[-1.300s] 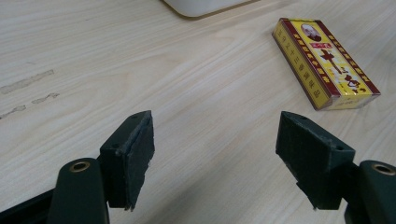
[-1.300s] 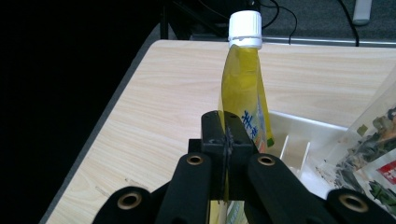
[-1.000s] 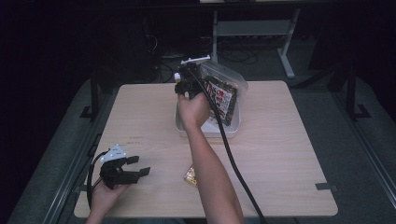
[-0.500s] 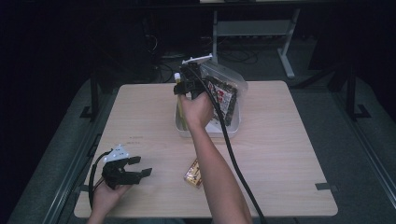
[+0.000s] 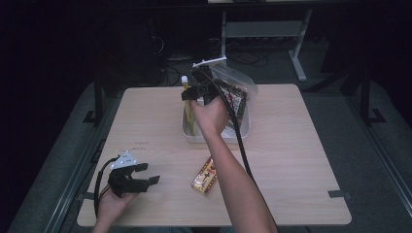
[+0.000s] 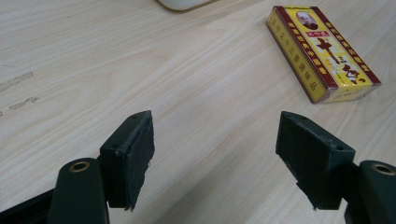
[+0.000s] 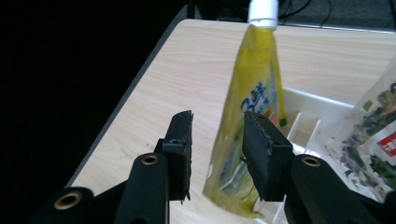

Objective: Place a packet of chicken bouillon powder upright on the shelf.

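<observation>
Two packets already stand in the white rack (image 5: pixel 243 130) at the far middle of the table (image 5: pixel 301 160), and one item is left outside it. At the left, well apart from the rack near the table's front edge, the left gripper (image 5: pixel 145 175) rests low over bare wood with its jaws spread wide and nothing between them. Next, in front of the rack and just beside the person's right forearm, the yellow and red box (image 5: pixel 206 175) lies flat, untouched; by my reading it is the piece yet to be packed. At the rack's left end the yellow pouch (image 7: pixel 245 121) with a white cap stands upright, its foot down in a slot. The right gripper (image 7: pixel 217 149) has just been opening its jaws; the pouch is between them, though the pads look clear of it, so this placing seems done. Filling the rack's right part, the clear snack bag (image 5: pixel 238 94) leans upright.
</observation>
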A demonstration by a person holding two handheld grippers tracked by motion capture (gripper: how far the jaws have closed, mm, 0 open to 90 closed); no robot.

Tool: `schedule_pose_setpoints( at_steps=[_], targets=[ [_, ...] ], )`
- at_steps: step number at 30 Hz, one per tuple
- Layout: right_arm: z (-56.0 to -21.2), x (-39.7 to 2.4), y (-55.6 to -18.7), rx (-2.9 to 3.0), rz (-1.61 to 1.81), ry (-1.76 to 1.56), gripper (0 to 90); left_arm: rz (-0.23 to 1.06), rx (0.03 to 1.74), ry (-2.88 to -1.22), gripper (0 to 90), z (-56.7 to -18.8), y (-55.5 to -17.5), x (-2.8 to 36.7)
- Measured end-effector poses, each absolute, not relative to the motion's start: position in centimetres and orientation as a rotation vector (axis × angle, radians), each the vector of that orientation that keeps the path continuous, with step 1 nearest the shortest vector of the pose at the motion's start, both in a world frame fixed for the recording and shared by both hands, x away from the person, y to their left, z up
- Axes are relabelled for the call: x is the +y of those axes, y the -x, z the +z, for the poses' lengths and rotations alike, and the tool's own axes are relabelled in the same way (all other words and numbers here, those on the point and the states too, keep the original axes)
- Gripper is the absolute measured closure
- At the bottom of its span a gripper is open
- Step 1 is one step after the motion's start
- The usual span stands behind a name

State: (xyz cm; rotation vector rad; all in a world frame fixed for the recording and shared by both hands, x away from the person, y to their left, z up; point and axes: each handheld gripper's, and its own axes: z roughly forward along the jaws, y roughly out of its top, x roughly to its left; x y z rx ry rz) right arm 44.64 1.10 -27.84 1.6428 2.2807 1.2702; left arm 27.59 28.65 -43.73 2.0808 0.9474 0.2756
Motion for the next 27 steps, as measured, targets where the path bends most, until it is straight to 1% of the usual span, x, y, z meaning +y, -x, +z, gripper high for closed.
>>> schedule_pose_setpoints(
  at_steps=[15,27],
  targets=[
    [-27.0,0.6,-43.0,2.372,1.283,-1.551,59.2,0.268,0.936,-2.086,27.3,-43.8,-27.5,28.0],
    [-27.5,-0.9,-41.6,2.396,1.29,-1.514,58.2,0.24,0.914,-2.072,27.3,-43.6,-27.2,27.2]
  ],
)
